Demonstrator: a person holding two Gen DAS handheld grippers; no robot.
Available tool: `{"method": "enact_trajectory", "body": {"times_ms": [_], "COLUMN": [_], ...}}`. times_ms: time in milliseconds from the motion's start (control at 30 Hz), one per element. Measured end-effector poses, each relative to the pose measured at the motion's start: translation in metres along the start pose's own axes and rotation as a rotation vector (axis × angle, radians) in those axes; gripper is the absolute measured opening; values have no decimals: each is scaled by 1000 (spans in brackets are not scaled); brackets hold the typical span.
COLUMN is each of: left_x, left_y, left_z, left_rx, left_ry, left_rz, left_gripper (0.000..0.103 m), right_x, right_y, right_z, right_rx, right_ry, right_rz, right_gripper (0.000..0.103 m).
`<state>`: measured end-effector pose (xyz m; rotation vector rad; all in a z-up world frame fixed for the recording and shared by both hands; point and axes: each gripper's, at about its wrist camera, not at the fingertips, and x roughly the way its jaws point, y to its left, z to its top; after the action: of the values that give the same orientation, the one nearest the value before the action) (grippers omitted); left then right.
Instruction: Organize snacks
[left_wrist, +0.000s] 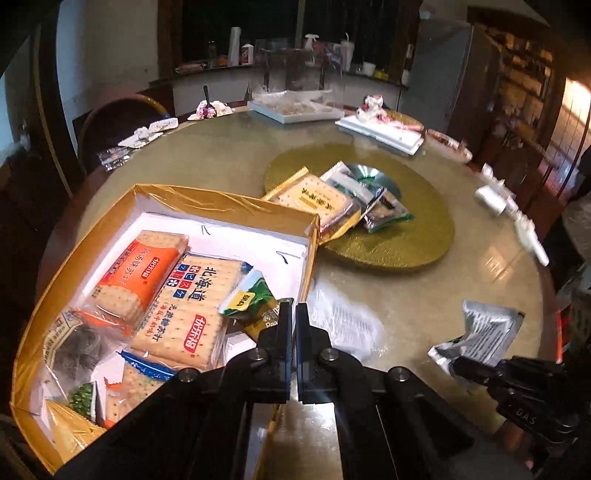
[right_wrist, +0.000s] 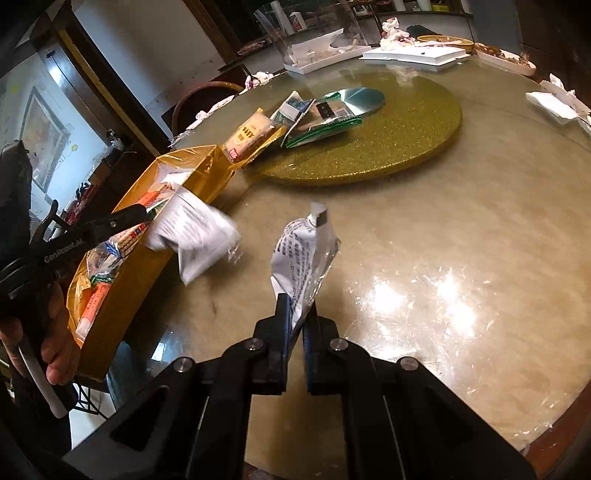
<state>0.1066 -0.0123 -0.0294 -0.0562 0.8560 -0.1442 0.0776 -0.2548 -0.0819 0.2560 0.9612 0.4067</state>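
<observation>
My right claw (right_wrist: 295, 325) pinches a silver packet (right_wrist: 303, 254); my left (left_wrist: 291, 314) is closed – seemingly empty – beside the gold box (left_wrist: 221, 206).

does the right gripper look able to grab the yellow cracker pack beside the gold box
Probably not yet: the right gripper is shut on a crumpled packet, though open table leads to the cracker pack.

Readable stuff: the big cracker pack (left_wrist: 188, 314) just left of the left claw (left_wrist: 291, 314) says 北海道 in dark blue, with a red logo patch I can't make out. The right claw's body (left_wrist: 532, 410) has "DAS" on it. In the right wrist view, the left claw's arm (right_wrist: 70, 251) reads "GenRobot.AI". The silver packet's (right_wrist: 303, 258) print is too small.
</observation>
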Motion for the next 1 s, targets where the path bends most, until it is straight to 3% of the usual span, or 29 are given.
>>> {"method": "enact_trajectory", "body": {"times_ms": [133, 167, 200, 267, 367, 433, 500, 600, 733, 833, 867, 1000], "left_x": [-9, -11, -13, -14, -3, 13, 18, 28, 34, 19, 15, 32], "left_y": [-5, -13, -18, -31, -42, -41, -34, -19, -6, -21, -28, -48], "left_z": [4, 3, 1, -7, -20, -21, -13, 8, 21, 5, 0, -11], "left_rx": [26, 52, 68, 91, 131, 152, 166, 116, 21, -18, -5, -4], "left_ry": [18, 36, 43, 63, 115, 144, 106, 133, 140, 156, 159, 247], "left_rz": [-84, -94, -97, -94, -91, -31, -17, -49, -34, -95, -78, 49], "left_gripper": [1, 8, 27, 52, 53, 53, 50, 50, 50, 66, 72, 72], "right_x": [-1, -2, -3, -3, -5, -5, -7, -9, -11, -14, -14, -14], "right_y": [-1, -2, -2, -3, -7, -8, -8, -9, -12, -11, -12, -14], "right_z": [1, 1, 0, -1, -4, -5, -5, -6, -8, -11, -12, -12], "right_rx": [11, 13, 10, 12, 24, 32, 28, 30, 46, 42, 43, 49], "right_ry": [-5, -5, -6, -5, -6, -5, -8, -12, -17, -19, -19, -18], "right_rz": [-3, 0, 0, -2, 0, 2, 2, 1, 4, 8, 7, 7], "right_gripper": [7, 7, 7, 7, 7, 7, 7, 7, 7, 7, 7, 7]}}
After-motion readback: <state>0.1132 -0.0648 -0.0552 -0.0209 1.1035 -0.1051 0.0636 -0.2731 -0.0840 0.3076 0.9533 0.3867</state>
